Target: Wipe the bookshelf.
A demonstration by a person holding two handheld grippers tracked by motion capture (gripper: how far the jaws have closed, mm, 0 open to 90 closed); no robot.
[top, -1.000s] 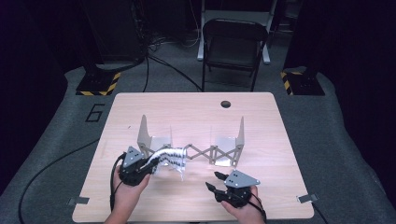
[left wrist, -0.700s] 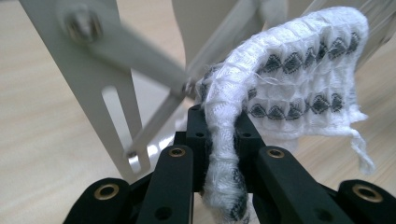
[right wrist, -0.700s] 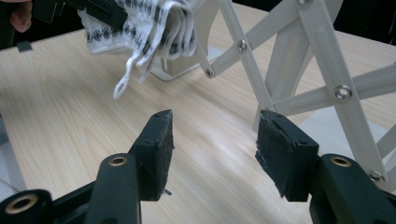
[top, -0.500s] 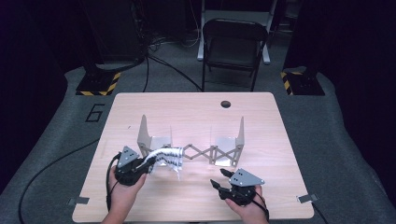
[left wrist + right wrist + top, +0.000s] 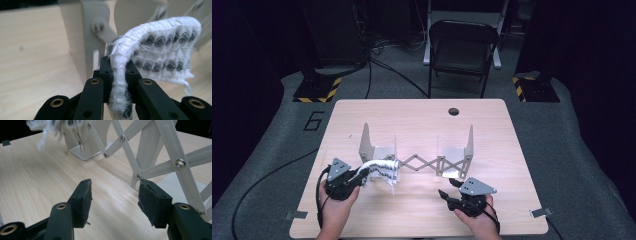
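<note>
Progress, as I read it: the cloth is picked up and brought to the rack but not yet hung. Left: get it draped over the crossbars and release.

Left gripper (image 5: 357, 178) is clamped narrow on the cloth (image 5: 381, 169), at the near-left of the table (image 5: 422, 112), just in front of the rack's left end. In the left gripper view the pads bite a bunched fold of cloth (image 5: 160, 50); the free end arcs up and right, over toward the rack upright (image 5: 82, 40). In the high view the cloth is touching or just beside the left bracket; I can't tell if it rests on the bars yet.

Cloth: white, soft, waffle-like puckered weave, rows of dark diamond marks, frayed threads at the edge. Limp, will sag and may slip off thin bars.

Rack (image 5: 417, 160): pale grey, rigid, painted metal by the look. Two upright end plates on flat feet, joined by a scissor lattice of flat strips with rivets (image 5: 180, 163).

Right gripper (image 5: 448, 189) sits near-right, just in front of the rack's right half. Its jaws have just been opening; they stand moderately wide with nothing between them, and one pad (image 5: 153, 200) is close to a lattice strip. Pads are dark, matte, rough rubber.

Table: light wood-grain laminate, smooth.
</note>
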